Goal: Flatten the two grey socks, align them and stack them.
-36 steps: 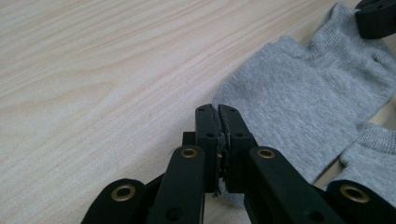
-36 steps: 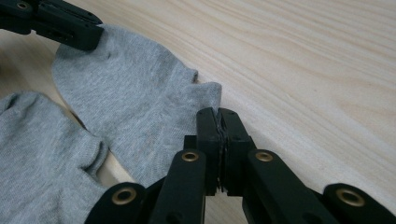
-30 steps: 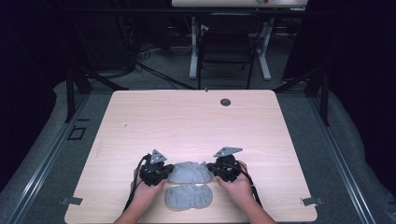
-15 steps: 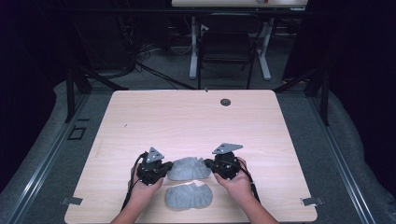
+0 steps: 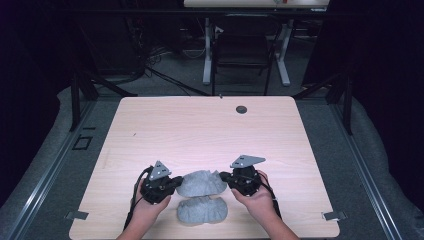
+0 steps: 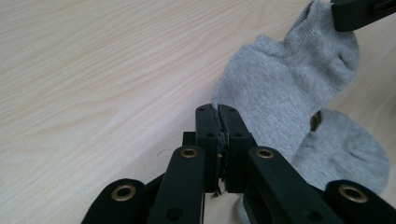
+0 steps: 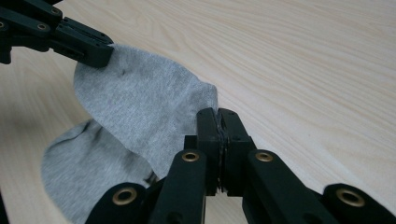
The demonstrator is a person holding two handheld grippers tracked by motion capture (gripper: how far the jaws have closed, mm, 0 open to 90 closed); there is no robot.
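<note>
High view gives me both claws, left claw [image 5: 176, 183] and right claw [image 5: 223, 177], at opposite ends of one grey sock [image 5: 201, 183], a second sock [image 5: 202, 209] just nearer on the tabletop [image 5: 200, 130]. Left gripper view confirms my claw [image 6: 218, 110] pinching that sock's edge [image 6: 285, 88]; right gripper view shows the same pinch [image 7: 218, 112] on its other end [image 7: 140, 107].

High view looks down and forward over the table [image 5: 210, 130]; both gripper views sit low and close, facing each other across the same grey sock [image 6: 285, 88].
</note>
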